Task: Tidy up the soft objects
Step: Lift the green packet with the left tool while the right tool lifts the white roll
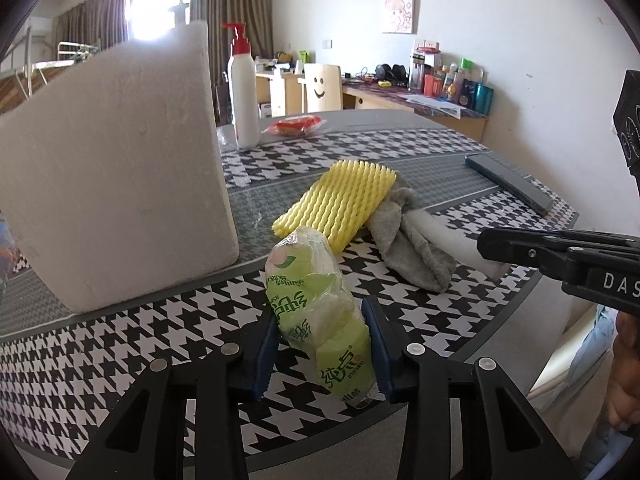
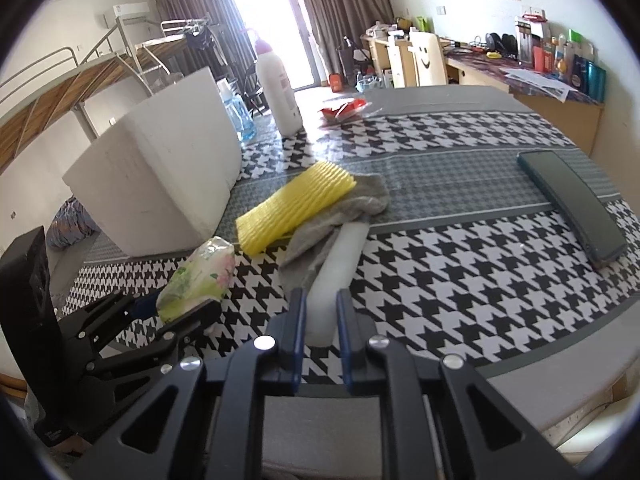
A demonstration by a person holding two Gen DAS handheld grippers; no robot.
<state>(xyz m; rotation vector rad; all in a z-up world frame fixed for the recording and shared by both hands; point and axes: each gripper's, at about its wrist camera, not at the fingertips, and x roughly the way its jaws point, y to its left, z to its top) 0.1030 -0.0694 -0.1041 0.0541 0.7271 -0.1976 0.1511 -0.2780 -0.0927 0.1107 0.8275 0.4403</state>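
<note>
Left tongs [image 1: 324, 344]: blue-padded jaws are closing on the green plastic-wrapped tissue pack [image 1: 316, 312], one pad on each side; the pack is sticking out forward past the tips.
Right tongs [image 2: 322, 320]: jaws are pinching the near end of the white foam tube [image 2: 336, 276]; the tube is running forward from the tips and lying on the tablecloth.
Tongs relative to each other: the right tongs [image 1: 520, 250] are coming in from the right in the left wrist view; the left tongs [image 2: 176, 308] are sitting to the left in the right wrist view, well apart from the right one.
Grey cloth rag [image 2: 340, 216]: crumpled just ahead of the right tongs, touching the tube's far end and left side.
Yellow ribbed foam net sleeve [image 1: 340, 204]: lying flat ahead of the left tongs, beyond the pack, its right edge overlapping the rag.
White styrofoam box [image 1: 116, 172]: standing forward-left of both tongs, near the sleeve but apart from it.
Dark flat rectangular case [image 2: 576, 208]: forward-right of the right tongs, well apart.
White pump bottle with red top [image 1: 242, 88]: upright, far ahead, behind the box.
Black-and-white houndstooth tablecloth [image 2: 460, 280]: covering the table under everything.
</note>
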